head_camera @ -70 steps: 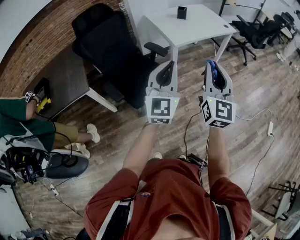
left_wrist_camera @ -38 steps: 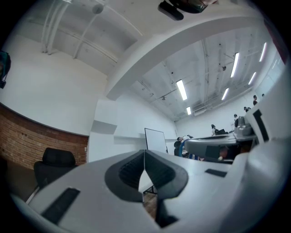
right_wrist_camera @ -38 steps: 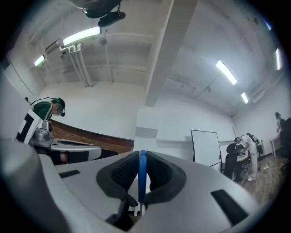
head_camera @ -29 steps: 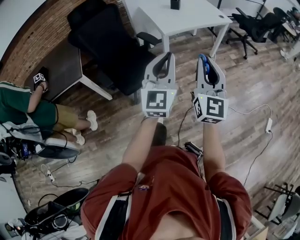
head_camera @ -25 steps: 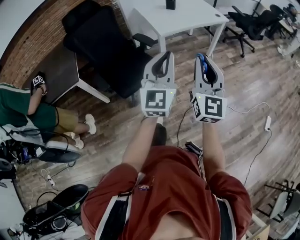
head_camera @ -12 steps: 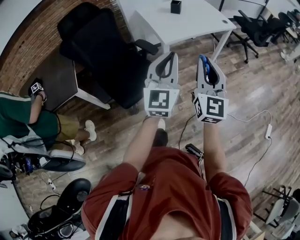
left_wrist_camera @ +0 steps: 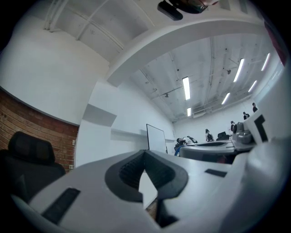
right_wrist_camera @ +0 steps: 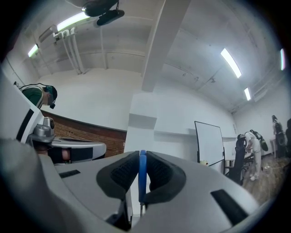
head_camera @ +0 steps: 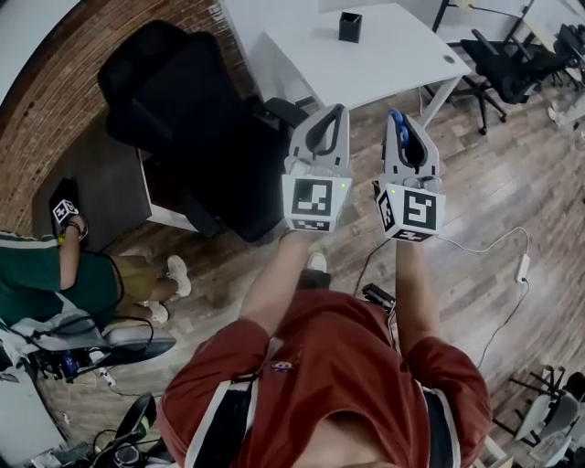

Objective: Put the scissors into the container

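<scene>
The left forearm and right forearm stretch out from the chest toward 12 o'clock, side by side. The left gripper tilts slightly above level, its jaws meeting at the tips with nothing between them. Just beside it, at its 3 o'clock, the right gripper tilts likewise, with its jaws clamped on blue scissors.

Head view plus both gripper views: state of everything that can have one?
left claw: shut, nothing between the pads.
right claw: shut on the scissors.
scissors: clamped in the right claw, blue handle poking past its tips, not yet in the container.
container: upright on the white table, contents too small to tell.
office chair: upright, unoccupied.
</scene>
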`<state>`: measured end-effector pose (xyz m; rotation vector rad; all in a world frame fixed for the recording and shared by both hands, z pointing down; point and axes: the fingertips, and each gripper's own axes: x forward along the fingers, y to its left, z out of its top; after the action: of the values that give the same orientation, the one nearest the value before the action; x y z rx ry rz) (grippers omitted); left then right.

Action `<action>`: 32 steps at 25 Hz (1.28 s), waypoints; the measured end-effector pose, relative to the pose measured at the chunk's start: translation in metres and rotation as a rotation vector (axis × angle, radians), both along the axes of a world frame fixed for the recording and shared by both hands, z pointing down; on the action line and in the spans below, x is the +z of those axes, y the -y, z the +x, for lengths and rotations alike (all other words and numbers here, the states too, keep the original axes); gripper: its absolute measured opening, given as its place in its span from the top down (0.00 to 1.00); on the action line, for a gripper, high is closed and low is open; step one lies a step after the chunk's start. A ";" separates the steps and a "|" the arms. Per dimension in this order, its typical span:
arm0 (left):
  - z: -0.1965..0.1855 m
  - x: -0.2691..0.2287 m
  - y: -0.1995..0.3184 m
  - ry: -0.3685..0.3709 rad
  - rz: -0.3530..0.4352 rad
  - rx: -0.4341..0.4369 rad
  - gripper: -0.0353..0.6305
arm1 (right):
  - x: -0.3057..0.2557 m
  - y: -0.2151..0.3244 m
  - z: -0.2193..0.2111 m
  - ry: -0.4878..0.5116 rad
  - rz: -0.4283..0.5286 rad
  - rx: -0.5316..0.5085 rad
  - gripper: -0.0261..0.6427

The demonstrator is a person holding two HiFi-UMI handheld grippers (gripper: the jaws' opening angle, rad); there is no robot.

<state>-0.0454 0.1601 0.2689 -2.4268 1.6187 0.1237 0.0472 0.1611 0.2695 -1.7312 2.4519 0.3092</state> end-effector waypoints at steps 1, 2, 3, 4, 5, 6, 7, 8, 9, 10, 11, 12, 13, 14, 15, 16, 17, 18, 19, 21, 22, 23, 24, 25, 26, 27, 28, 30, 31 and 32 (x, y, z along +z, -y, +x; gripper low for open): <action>-0.004 -0.001 0.010 -0.002 0.000 0.003 0.93 | -0.001 0.010 -0.004 0.002 -0.001 0.004 0.88; -0.009 -0.001 0.020 -0.005 -0.001 0.005 0.93 | -0.002 0.020 -0.008 0.003 -0.001 0.008 0.88; -0.013 -0.002 0.030 -0.007 -0.003 0.008 0.93 | -0.003 0.029 -0.012 0.002 -0.002 0.011 0.88; -0.017 -0.002 0.039 -0.010 -0.005 0.011 0.93 | -0.003 0.038 -0.015 0.000 -0.003 0.015 0.88; -0.020 -0.001 0.047 -0.012 -0.007 0.014 0.93 | -0.003 0.046 -0.018 -0.002 -0.004 0.020 0.88; -0.022 -0.001 0.056 -0.014 -0.008 0.018 0.93 | -0.003 0.054 -0.020 -0.004 -0.005 0.024 0.88; -0.023 -0.001 0.064 -0.014 -0.008 0.022 0.93 | -0.004 0.061 -0.022 -0.004 -0.006 0.028 0.88; -0.025 -0.001 0.071 -0.013 -0.009 0.026 0.93 | -0.004 0.068 -0.023 -0.005 -0.008 0.033 0.88; -0.025 0.000 0.078 -0.011 -0.010 0.030 0.93 | -0.003 0.074 -0.024 -0.008 -0.011 0.038 0.88; -0.026 0.002 0.084 -0.010 -0.014 0.036 0.93 | -0.002 0.080 -0.025 -0.010 -0.015 0.046 0.88; -0.026 0.004 0.089 -0.012 -0.019 0.043 0.93 | 0.000 0.084 -0.025 -0.011 -0.018 0.053 0.88; -0.026 0.006 0.094 -0.015 -0.023 0.050 0.93 | 0.002 0.089 -0.024 -0.008 -0.021 0.059 0.88; -0.026 0.009 0.099 -0.016 -0.026 0.056 0.93 | 0.004 0.093 -0.024 -0.005 -0.024 0.064 0.88; -0.026 0.010 0.103 -0.015 -0.027 0.061 0.93 | 0.007 0.097 -0.025 -0.001 -0.027 0.068 0.88; -0.027 0.012 0.106 -0.013 -0.028 0.065 0.93 | 0.010 0.101 -0.025 0.002 -0.031 0.071 0.88; -0.027 0.014 0.109 -0.011 -0.028 0.068 0.93 | 0.012 0.104 -0.025 0.004 -0.035 0.074 0.88; -0.027 0.015 0.113 -0.012 -0.029 0.068 0.93 | 0.014 0.108 -0.025 0.006 -0.038 0.075 0.88; -0.027 0.016 0.117 -0.015 -0.030 0.066 0.93 | 0.015 0.112 -0.024 0.006 -0.039 0.075 0.88; -0.027 0.016 0.122 -0.020 -0.031 0.062 0.93 | 0.014 0.117 -0.024 0.005 -0.037 0.073 0.88; -0.027 0.016 0.131 -0.022 -0.031 0.055 0.93 | 0.012 0.126 -0.024 0.004 -0.029 0.064 0.88; -0.026 0.016 0.135 -0.020 -0.029 0.053 0.93 | 0.012 0.131 -0.024 0.003 -0.026 0.061 0.88; -0.025 0.016 0.140 -0.018 -0.027 0.052 0.93 | 0.012 0.136 -0.024 0.004 -0.023 0.057 0.88; -0.024 0.016 0.146 -0.017 -0.023 0.050 0.93 | 0.012 0.143 -0.023 0.006 -0.020 0.054 0.88; -0.024 0.015 0.152 -0.016 -0.020 0.045 0.93 | 0.012 0.150 -0.023 0.008 -0.018 0.049 0.88; -0.024 0.015 0.159 -0.014 -0.016 0.039 0.93 | 0.012 0.159 -0.023 0.011 -0.017 0.043 0.88; -0.024 0.015 0.167 -0.012 -0.015 0.033 0.93 | 0.012 0.168 -0.022 0.013 -0.016 0.038 0.88; -0.023 0.016 0.176 -0.010 -0.017 0.028 0.93 | 0.013 0.177 -0.021 0.016 -0.017 0.033 0.88; -0.019 0.017 0.196 -0.006 -0.020 0.019 0.93 | 0.013 0.196 -0.016 0.022 -0.017 0.028 0.88; -0.016 0.017 0.206 -0.004 -0.021 0.015 0.93 | 0.013 0.206 -0.013 0.023 -0.017 0.025 0.88; -0.014 0.016 0.217 -0.004 -0.020 0.011 0.93 | 0.012 0.217 -0.009 0.023 -0.018 0.021 0.88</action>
<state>-0.0590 -0.0564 0.2849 -2.4517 1.6167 0.1142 0.0377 -0.0557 0.2820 -1.7590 2.4292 0.2689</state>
